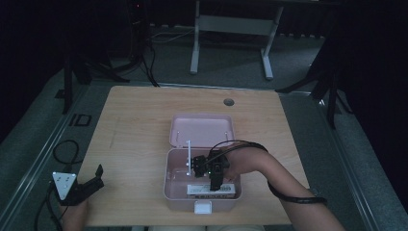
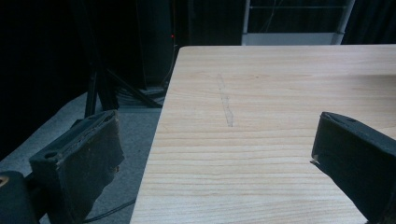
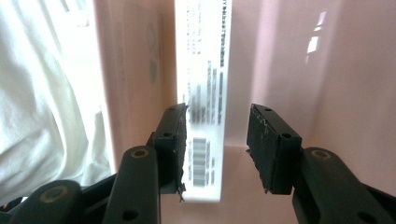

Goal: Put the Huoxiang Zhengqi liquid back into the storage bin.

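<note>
I see the right gripper (image 1: 216, 185) pointing down into the pink box (image 1: 169, 183), mid-table, lid open on the far side. Its jaws stand slightly apart, straddling the white carton (image 3: 204, 93) lying along the box's near wall; pads don't press on it. Left gripper (image 1: 91, 185) rests at the table's (image 1: 134, 120) near-left corner, jaws wide apart over bare wood, nothing between them.

The left tongs (image 1: 98, 174) rest low at the person's left, jaws spread wide with nothing between them. The right forearm (image 1: 269, 166) bends inward, its tongs (image 1: 215, 187) pointing down, jaws slightly parted.
</note>
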Available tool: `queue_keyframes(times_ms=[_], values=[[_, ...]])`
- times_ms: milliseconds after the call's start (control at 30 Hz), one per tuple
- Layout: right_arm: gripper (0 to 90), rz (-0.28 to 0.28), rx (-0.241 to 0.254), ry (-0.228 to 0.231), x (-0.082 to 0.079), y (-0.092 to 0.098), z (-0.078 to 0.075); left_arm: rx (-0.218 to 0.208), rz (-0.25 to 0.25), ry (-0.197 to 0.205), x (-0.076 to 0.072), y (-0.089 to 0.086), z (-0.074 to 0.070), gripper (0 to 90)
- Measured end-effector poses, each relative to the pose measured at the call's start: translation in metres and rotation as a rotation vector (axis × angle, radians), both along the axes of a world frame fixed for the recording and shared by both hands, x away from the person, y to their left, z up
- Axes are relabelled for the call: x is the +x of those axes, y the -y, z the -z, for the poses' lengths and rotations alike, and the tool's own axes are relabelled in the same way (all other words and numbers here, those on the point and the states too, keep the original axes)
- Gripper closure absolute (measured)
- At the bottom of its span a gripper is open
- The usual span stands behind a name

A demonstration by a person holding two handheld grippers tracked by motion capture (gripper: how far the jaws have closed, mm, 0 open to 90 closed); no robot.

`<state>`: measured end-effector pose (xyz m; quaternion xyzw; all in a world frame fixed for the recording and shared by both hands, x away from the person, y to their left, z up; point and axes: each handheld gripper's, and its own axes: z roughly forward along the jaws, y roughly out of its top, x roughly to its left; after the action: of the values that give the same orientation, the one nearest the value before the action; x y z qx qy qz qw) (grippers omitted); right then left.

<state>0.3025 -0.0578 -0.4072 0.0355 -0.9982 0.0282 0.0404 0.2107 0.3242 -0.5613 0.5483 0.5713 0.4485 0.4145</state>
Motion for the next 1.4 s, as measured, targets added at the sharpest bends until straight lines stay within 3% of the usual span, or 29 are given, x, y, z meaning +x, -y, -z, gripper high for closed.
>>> queue_keyframes(times_ms=[300, 500, 733, 867, 1000, 1100, 1333, 1400], values=[[56.4, 0.039, 0.074, 0.037, 0.006, 0.022, -0.029, 0.001, -0.001, -0.001, 0.0, 0.0, 0.0, 2.1], [54.7, 0.076, 0.154, 0.059, 0.013, 0.045, -0.047, 0.004, -0.002, -0.003, 0.0, 0.0, 0.0, 2.1], [41.9, 0.158, 0.223, 0.115, 0.022, 0.077, -0.055, 0.008, -0.003, -0.004, 0.0, 0.001, 0.0, 2.1], [35.5, 0.238, 0.268, 0.138, 0.03, 0.101, -0.056, 0.009, -0.003, -0.002, 0.0, 0.001, 0.0, 2.1], [24.6, 0.317, 0.321, 0.143, 0.038, 0.124, -0.052, 0.011, -0.004, -0.002, 0.0, 0.001, 0.0, 2.1], [13.6, 0.342, 0.361, 0.138, 0.045, 0.136, -0.041, 0.011, -0.004, -0.003, 0.0, 0.002, 0.0, 2.1], [13.3, 0.386, 0.392, 0.154, 0.061, 0.156, -0.008, 0.012, -0.003, -0.004, 0.001, 0.002, 0.0, 2.1], [13.4, 0.395, 0.393, 0.19, 0.066, 0.16, 0.002, 0.013, -0.003, -0.004, 0.001, 0.002, 0.0, 2.1]])
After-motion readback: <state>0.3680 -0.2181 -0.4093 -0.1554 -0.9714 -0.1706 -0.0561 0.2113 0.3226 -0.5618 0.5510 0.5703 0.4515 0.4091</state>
